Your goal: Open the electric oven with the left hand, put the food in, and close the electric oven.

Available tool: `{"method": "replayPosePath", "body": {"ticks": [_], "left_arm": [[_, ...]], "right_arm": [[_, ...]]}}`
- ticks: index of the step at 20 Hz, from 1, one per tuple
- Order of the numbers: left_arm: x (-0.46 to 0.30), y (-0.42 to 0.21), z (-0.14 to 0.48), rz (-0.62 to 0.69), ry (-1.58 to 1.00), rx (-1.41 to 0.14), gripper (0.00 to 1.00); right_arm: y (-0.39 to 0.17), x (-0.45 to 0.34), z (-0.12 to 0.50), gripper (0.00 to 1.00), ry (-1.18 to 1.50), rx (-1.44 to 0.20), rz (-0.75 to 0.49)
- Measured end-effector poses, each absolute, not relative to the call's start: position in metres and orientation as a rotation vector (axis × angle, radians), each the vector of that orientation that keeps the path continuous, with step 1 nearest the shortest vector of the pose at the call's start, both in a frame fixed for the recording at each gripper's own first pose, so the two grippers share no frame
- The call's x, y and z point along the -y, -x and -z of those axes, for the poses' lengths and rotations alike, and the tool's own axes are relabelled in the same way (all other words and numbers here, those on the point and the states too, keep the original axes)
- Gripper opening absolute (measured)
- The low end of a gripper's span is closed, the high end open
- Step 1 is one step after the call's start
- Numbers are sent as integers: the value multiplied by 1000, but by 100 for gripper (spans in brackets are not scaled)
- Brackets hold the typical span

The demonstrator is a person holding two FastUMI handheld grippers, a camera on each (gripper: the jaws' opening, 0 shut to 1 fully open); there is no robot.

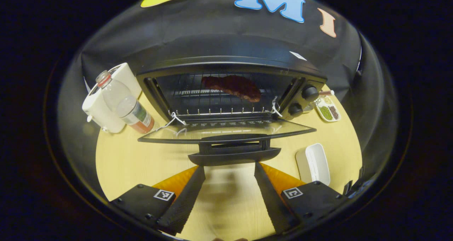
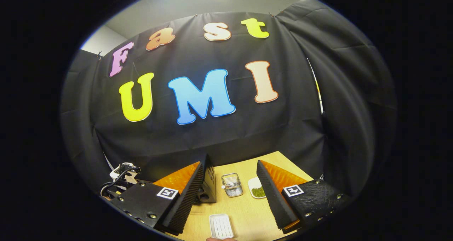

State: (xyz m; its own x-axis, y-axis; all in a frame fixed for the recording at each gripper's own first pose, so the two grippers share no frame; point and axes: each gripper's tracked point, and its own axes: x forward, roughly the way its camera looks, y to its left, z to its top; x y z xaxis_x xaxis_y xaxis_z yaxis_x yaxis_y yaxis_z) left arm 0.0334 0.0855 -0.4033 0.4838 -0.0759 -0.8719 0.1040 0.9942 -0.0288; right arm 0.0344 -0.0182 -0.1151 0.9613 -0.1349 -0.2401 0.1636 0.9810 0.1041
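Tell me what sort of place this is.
Probably a staged kitchen tabletop inside a recording booth: a wooden table carries an open electric oven with food on its rack, a bottle beside it, and black cloth hangs behind.

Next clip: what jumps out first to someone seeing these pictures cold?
The black oven in the middle of the yellow table, its glass door dropped flat and a dark red slab of meat on the rack inside. The left tongs stand open just short of the door handle. A clear bottle leans against a white appliance to the oven's left.
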Motion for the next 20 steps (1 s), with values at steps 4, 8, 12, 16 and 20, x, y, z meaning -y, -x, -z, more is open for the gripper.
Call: {"method": "replayPosePath", "body": {"ticks": [4,8,12,16,20], "left_arm": [[-82,-41,400,108,-31,-1045,96],[-82,-54,394,99,-35,-1016,96],[-87,-71,376,64,-52,-931,96],[-84,-79,344,22,-99,-802,96],[-60,-62,283,-17,-86,-617,92]], "right_arm": [[-31,25,116,92,-126,-237,163],[-30,32,116,92,-127,-240,168],[-31,36,116,92,-130,-244,152],[-29,36,120,92,-128,-254,106],[-30,37,122,92,-113,-259,51]]}}
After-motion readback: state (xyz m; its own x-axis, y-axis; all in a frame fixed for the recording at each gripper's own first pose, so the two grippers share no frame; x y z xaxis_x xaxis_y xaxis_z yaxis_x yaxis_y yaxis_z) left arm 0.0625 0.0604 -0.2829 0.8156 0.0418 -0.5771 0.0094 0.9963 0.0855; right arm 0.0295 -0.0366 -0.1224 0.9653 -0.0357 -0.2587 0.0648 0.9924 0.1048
